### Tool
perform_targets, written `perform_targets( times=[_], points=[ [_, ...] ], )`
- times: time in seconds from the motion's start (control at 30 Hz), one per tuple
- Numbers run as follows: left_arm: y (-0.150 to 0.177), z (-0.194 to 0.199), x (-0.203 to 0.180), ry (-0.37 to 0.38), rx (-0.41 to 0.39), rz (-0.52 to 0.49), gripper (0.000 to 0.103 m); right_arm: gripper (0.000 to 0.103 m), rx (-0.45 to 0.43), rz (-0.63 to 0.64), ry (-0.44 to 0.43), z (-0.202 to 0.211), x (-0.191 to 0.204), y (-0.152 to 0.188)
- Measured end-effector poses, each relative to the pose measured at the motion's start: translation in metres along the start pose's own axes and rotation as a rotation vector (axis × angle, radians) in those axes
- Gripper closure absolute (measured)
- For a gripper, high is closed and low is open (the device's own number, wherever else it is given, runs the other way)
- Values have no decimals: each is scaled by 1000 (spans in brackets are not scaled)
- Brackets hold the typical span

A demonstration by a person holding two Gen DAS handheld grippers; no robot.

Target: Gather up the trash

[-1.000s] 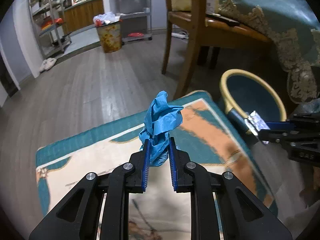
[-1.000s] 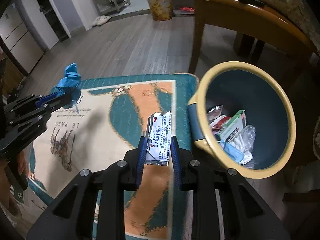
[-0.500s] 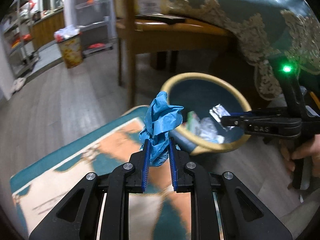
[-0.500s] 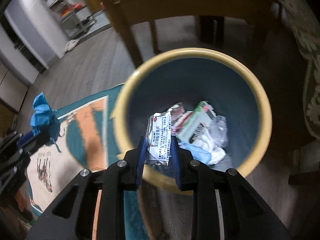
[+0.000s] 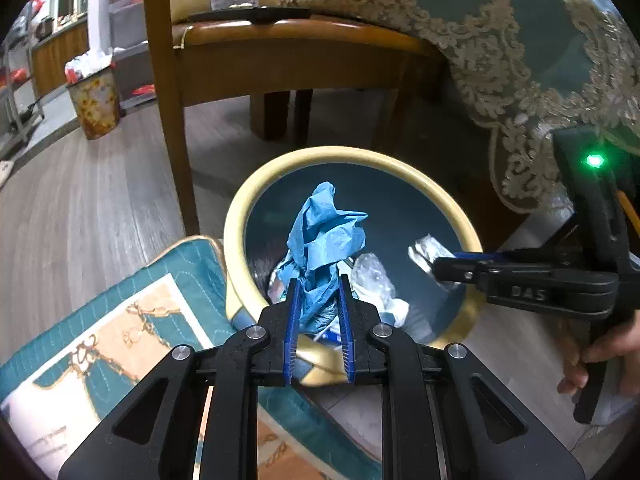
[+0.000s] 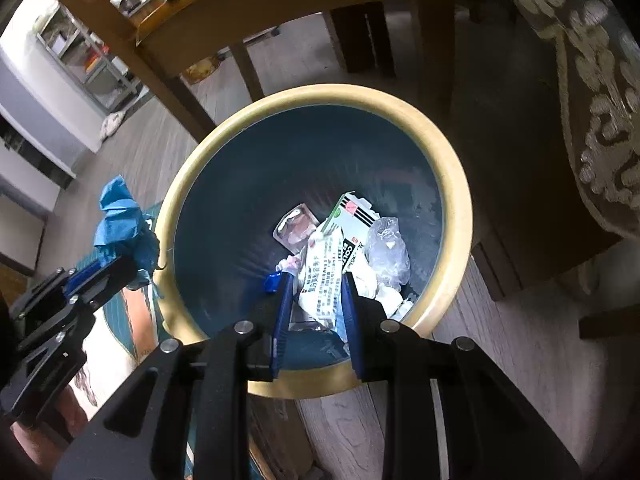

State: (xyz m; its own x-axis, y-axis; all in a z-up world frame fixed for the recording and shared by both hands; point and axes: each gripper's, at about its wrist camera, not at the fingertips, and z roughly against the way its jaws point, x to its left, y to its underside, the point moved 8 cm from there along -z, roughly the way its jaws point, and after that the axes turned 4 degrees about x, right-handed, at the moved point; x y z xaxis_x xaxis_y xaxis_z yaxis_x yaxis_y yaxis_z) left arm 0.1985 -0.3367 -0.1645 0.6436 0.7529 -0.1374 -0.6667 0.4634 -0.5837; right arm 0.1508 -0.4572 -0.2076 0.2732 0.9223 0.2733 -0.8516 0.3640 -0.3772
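Observation:
My left gripper (image 5: pixel 317 280) is shut on a crumpled blue wrapper (image 5: pixel 324 236) and holds it at the near rim of the yellow-rimmed trash bin (image 5: pixel 240 216). My right gripper (image 6: pixel 314 280) is shut on a silver printed foil packet (image 6: pixel 322 280) and holds it over the bin's (image 6: pixel 452 184) open mouth. The bin holds several pieces of trash, including a green and white box (image 6: pixel 352 216) and clear plastic (image 6: pixel 386 254). The right gripper (image 5: pixel 436 270) shows in the left wrist view over the bin's right side. The left gripper (image 6: pixel 120 270) with the blue wrapper (image 6: pixel 120 220) shows left of the bin.
A patterned teal and orange rug (image 5: pixel 120 328) lies left of the bin on a wood floor. A wooden chair (image 5: pixel 172 120) stands just behind the bin. A lace-edged tablecloth (image 5: pixel 500 60) hangs to the right. A second bin (image 5: pixel 94 104) stands far back left.
Both grippers moved from above the rug to the bin. The foil packet now hangs over the bin's mouth and the blue wrapper is at its near rim.

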Motion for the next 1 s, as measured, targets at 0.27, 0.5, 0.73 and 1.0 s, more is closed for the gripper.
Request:
perform_targets(
  times=[0.27,0.5,0.73,1.0],
  points=[
    [-6,-16,12,-4,12,23,84,79,-17,10,0,-3,6,-5],
    [-9,-15,20,-30,-5,46,54,63,-47,105,22,2,24,-7],
    [-12,18,24,-34,-36,65,54,44,-60,105,41,19,32,-7],
    [-5,108,30,-60,-121,56,51,35,-131,73,54,57,52,-3]
  ],
)
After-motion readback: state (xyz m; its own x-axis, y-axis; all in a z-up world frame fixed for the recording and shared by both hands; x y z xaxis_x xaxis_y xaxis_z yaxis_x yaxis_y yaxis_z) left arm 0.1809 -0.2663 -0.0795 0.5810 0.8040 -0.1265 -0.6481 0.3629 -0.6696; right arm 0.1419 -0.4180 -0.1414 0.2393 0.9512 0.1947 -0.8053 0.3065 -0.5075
